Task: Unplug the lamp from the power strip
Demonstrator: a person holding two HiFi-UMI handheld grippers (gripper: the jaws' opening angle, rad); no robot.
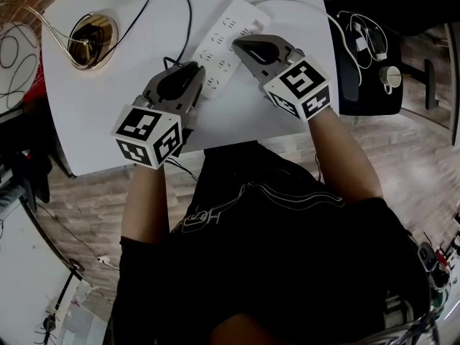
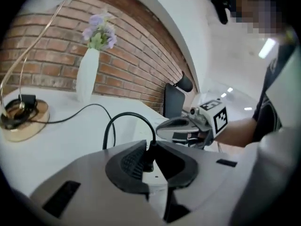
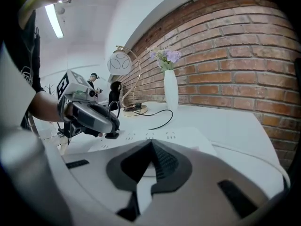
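A white power strip (image 1: 219, 49) lies across the white table (image 1: 108, 106). The lamp's black cord (image 1: 188, 13) runs from the round wooden lamp base (image 1: 92, 38) to a black plug (image 2: 148, 158) that stands in the strip near its near end. My left gripper (image 1: 194, 69) is shut on that plug, one pad on each side. My right gripper (image 1: 239, 43) rests its closed tips on the middle of the strip, with nothing between them. In the right gripper view the plug (image 3: 112, 135) sits under the left gripper (image 3: 101, 121).
A white vase with lilac flowers (image 2: 87, 74) stands by the brick wall at the table's far side. The strip's white cable (image 1: 302, 2) leaves to the right. A black chair (image 1: 366, 70) with chargers and a mug (image 1: 390, 76) stands right of the table.
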